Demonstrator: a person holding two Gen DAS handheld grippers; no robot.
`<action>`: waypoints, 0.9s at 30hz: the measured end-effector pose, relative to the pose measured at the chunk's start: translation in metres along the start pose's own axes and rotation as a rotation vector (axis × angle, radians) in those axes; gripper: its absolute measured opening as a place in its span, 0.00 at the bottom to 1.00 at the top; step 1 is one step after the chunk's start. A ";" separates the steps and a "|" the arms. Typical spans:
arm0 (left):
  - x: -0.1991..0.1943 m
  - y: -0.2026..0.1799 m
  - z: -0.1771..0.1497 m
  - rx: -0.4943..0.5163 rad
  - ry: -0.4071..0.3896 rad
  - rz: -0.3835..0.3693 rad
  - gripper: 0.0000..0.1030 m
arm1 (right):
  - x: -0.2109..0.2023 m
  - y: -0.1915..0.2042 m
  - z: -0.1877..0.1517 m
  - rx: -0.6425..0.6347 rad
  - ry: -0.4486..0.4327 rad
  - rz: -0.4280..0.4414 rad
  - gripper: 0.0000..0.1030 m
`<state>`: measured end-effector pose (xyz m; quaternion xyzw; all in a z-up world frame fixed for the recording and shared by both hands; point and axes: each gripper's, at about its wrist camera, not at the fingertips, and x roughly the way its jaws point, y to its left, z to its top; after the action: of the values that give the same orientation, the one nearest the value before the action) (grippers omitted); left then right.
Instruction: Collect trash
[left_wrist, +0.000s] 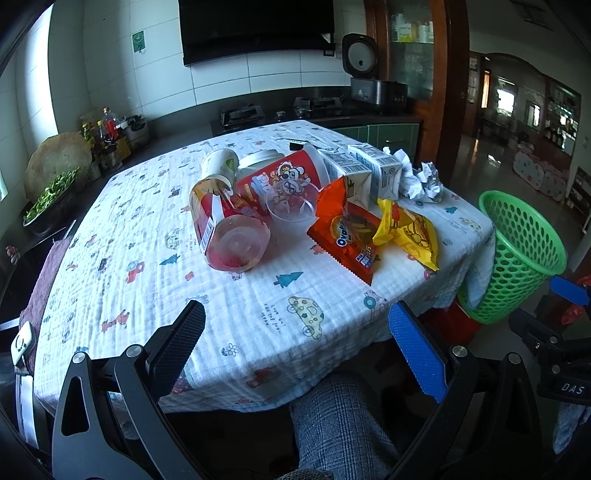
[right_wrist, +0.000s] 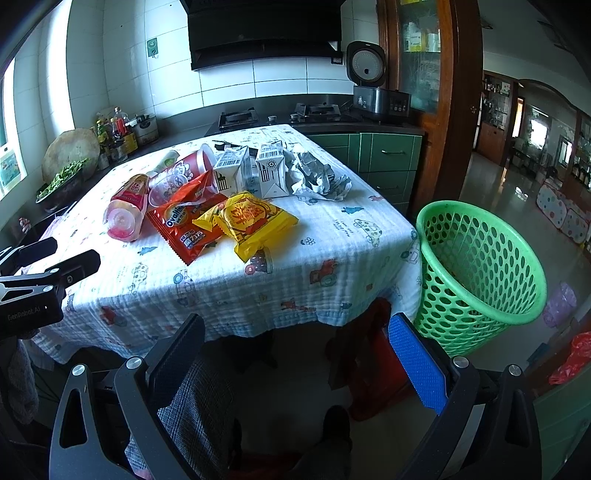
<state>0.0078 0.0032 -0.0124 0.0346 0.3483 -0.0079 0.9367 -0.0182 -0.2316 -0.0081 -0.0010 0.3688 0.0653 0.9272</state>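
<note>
Green and perforated, the plastic basket (right_wrist: 480, 269) is standing empty ahead and to the right of the right gripper (right_wrist: 295, 365), just beside the corner of the cloth-covered table (right_wrist: 221, 295). Both the right gripper and the left gripper (left_wrist: 299, 347) are hovering with fingers spread wide and gripping nothing, short of the table's near edge. Ahead of them the trash is lying clustered: a red Ovaltine packet (right_wrist: 184, 225), a yellow wrapper (right_wrist: 255, 221), two milk cartons (right_wrist: 255, 170), crumpled paper (right_wrist: 317, 177) and tipped cups (left_wrist: 229, 225).
</note>
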 end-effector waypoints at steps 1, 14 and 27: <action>0.000 0.000 0.000 0.000 0.000 0.000 0.95 | 0.001 0.000 0.000 -0.002 0.001 0.000 0.94; 0.006 0.002 0.006 0.003 0.006 0.001 0.95 | 0.007 0.001 0.003 -0.013 0.010 0.003 0.94; 0.019 0.003 0.017 0.013 0.012 0.003 0.95 | 0.020 0.006 0.011 -0.037 0.021 0.023 0.94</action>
<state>0.0333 0.0051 -0.0120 0.0414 0.3538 -0.0086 0.9344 0.0030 -0.2227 -0.0136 -0.0146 0.3771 0.0828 0.9223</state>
